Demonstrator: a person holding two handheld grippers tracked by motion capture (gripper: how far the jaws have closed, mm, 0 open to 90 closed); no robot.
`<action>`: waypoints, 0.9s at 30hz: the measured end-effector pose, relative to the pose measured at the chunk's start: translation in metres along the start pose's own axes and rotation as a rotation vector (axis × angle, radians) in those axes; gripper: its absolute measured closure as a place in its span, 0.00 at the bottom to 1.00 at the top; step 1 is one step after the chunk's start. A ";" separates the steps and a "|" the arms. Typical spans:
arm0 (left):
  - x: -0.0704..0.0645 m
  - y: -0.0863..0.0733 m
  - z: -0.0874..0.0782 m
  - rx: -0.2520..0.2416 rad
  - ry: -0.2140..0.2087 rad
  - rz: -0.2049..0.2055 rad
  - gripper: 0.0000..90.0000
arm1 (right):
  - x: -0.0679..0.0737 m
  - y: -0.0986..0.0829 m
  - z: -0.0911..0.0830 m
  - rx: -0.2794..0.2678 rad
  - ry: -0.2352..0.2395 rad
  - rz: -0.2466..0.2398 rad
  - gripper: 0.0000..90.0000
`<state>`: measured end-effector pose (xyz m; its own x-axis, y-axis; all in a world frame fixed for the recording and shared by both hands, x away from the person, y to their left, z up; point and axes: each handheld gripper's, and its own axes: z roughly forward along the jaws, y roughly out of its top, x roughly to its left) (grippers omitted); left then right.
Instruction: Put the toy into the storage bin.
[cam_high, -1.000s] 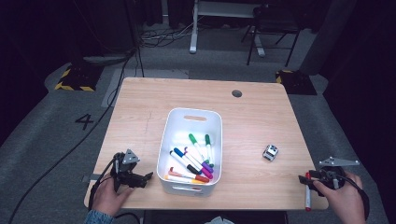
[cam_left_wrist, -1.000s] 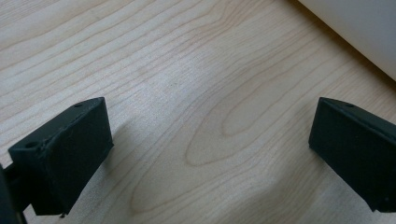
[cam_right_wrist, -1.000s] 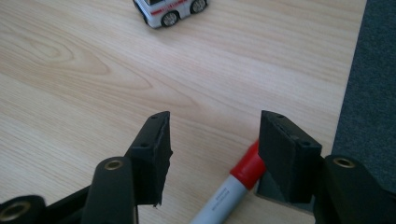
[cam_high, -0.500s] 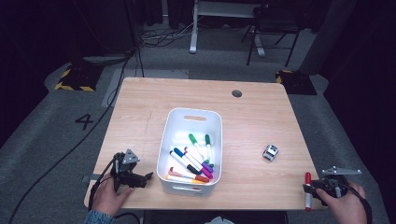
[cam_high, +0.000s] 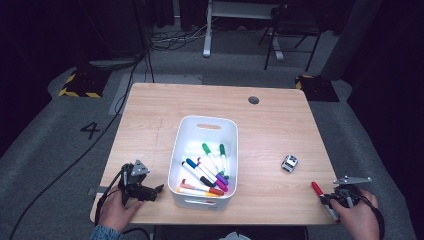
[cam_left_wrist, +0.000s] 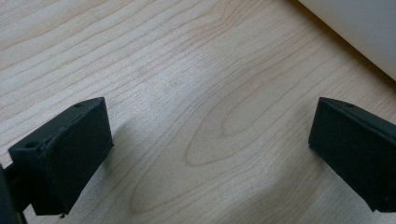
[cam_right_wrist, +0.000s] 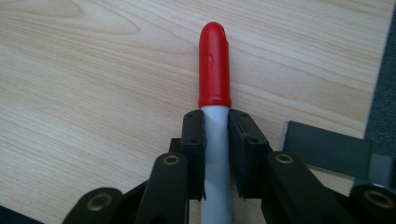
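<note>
The red-capped marker (cam_right_wrist: 215, 93) is clamped at its grey barrel by the right gripper (cam_high: 334, 199) above the table's (cam_high: 270, 125) near right corner, so it could be twisted loose before the white bin (cam_high: 205, 125), while the left gripper (cam_high: 145, 190) rests with jaws apart

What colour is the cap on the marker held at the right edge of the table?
Red, clearest in the right gripper view: the marker's cap.

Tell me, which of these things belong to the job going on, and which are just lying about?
Part of the job:
- red-capped marker, clamped in the right gripper
- white bin with its coloured markers
- left gripper, jaws apart beside the bin

Just lying about:
- small black-and-white object on the table
- round grommet near the table's far edge
</note>
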<state>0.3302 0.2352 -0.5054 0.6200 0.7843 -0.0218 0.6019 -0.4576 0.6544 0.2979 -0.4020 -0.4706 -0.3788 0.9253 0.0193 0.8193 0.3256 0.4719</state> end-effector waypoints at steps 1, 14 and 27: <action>0.000 0.000 0.000 0.000 0.002 -0.001 0.00 | 0.001 0.001 0.000 0.000 0.005 -0.006 0.86; 0.000 0.000 0.000 0.001 -0.001 0.001 0.00 | 0.019 0.021 -0.015 -0.077 0.069 -0.066 0.86; -0.002 -0.001 0.000 -0.003 0.007 -0.020 0.00 | 0.057 0.068 -0.042 -0.161 0.169 -0.189 0.86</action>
<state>0.3277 0.2341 -0.5060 0.6047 0.7959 -0.0295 0.6122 -0.4408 0.6565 0.3143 -0.3356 -0.4005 -0.5957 0.8011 0.0581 0.6539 0.4416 0.6144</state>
